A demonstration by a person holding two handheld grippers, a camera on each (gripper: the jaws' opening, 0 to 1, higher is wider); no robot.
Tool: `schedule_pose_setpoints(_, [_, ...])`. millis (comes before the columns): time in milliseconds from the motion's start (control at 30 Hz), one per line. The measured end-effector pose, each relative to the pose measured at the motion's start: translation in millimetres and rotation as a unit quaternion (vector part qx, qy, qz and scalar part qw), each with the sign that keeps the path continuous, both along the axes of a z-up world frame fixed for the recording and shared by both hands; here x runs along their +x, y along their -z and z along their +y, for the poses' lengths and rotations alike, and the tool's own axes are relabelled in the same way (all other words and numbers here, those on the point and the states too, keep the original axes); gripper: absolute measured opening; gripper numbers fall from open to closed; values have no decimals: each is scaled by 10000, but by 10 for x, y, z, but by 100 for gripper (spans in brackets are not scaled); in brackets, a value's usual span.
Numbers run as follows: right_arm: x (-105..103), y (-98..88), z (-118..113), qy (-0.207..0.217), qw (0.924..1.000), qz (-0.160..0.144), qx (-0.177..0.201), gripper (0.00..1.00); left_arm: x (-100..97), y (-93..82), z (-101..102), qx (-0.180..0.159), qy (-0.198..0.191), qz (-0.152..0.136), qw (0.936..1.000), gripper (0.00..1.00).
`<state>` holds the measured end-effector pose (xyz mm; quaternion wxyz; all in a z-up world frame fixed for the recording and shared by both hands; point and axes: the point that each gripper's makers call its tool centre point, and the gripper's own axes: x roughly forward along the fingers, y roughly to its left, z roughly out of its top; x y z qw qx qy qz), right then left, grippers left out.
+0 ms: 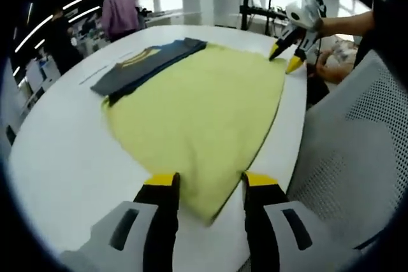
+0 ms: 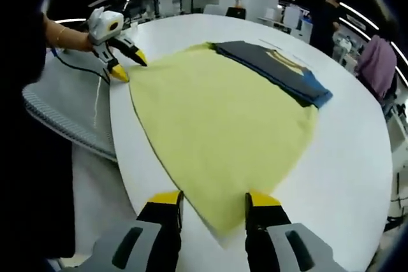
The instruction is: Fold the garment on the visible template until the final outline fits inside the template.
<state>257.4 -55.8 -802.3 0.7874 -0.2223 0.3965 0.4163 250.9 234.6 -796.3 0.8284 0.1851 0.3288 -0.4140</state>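
A yellow garment [image 1: 197, 113] lies spread flat on the round white table [image 1: 57, 157], and the right gripper view has the same garment [image 2: 223, 125]. A dark blue folded garment [image 1: 146, 62] with a yellow print lies along its far side [image 2: 274, 65]. My left gripper [image 1: 210, 179] is open, its jaws either side of one yellow corner at the table's edge. My right gripper [image 2: 215, 197] is open too, straddling the opposite corner. Each gripper is seen from the other's camera: the right one [image 1: 284, 59] and the left one [image 2: 131, 68], both with jaws apart at the cloth's tip.
A grey mesh chair [image 1: 357, 144] stands right against the table's edge beside the garment [image 2: 64, 106]. A person in a pink shirt [image 1: 120, 11] stands beyond the table [image 2: 376, 62]. Bare white tabletop runs past the dark garment.
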Motion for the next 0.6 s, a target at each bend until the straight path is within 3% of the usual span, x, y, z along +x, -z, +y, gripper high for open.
schedule_pose_setpoints(100, [27,1,7,36,10000,6,36,29,-36,6,-28,30,153,74,9999,20])
schedule_pose_setpoints(333, [115,-5,-32,162,9999,-15,-13,17,-8,23,-13,168,153,136,9996,7])
schedule_pose_setpoints(600, [183,-5,-41,400,9992,-77,59,3,24,34,-10,114,-11,253,9996,1])
